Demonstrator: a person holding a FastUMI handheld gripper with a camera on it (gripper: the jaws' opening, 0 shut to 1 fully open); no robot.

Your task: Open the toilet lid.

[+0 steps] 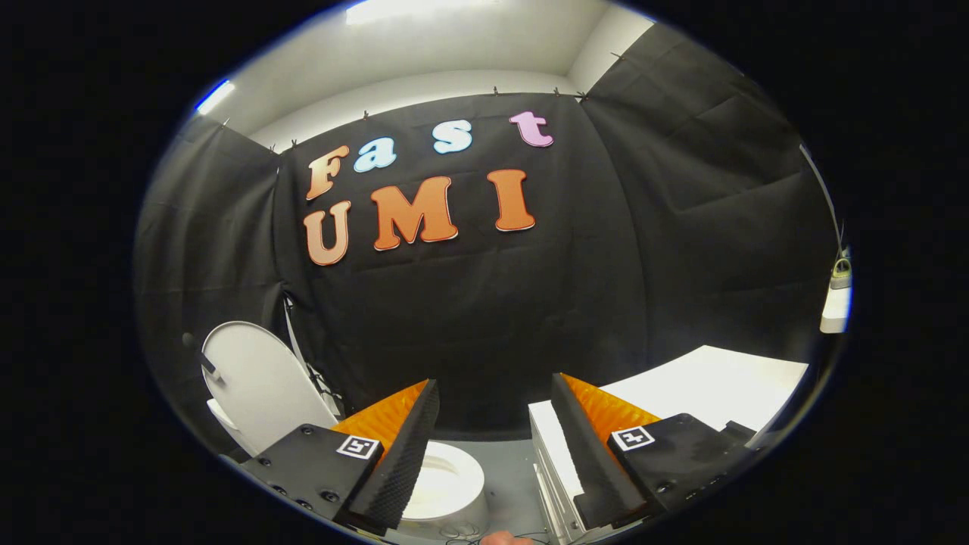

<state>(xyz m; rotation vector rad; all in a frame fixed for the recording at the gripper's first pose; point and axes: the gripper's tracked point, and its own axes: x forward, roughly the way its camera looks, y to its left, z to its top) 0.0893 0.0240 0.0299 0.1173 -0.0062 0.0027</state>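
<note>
A: The toilet lid [253, 382] is standing raised, tilted back toward the black cloth wall [484, 303] beyond the left finger. Its pale underside is facing the camera, and a small pale tab is showing low on its left edge.

B: And the bowl under it?

A: The toilet seat [448, 484] is lying flat below the lid, a white ring just ahead of the left fingertip and partly hidden behind it. The lower part of the lid is also disappearing behind that finger's dark mounting block.

B: What is the claw [495, 393] doing?

A: It is hanging spread wide, with a broad gap between the two fingers and nothing lying between them. Neither finger is touching the lid or the seat. Each finger is carrying a small square marker on its block.

B: Anything to the right?

A: A white worktop [711, 382] is stretching out beyond the right finger, with a white, ridged cabinet-like side [549, 454] dropping down beside that finger toward the grey floor [511, 465]. The floor is showing in the gap between the fingers, between the seat and that white side.

B: Anything else near the toilet?

A: A thin pale strap or cable is running down the cloth just right of the lid. I cannot tell what it is attached to. At the very bottom, between the fingers, a small bit of a hand [506, 539] is peeking in.
</note>
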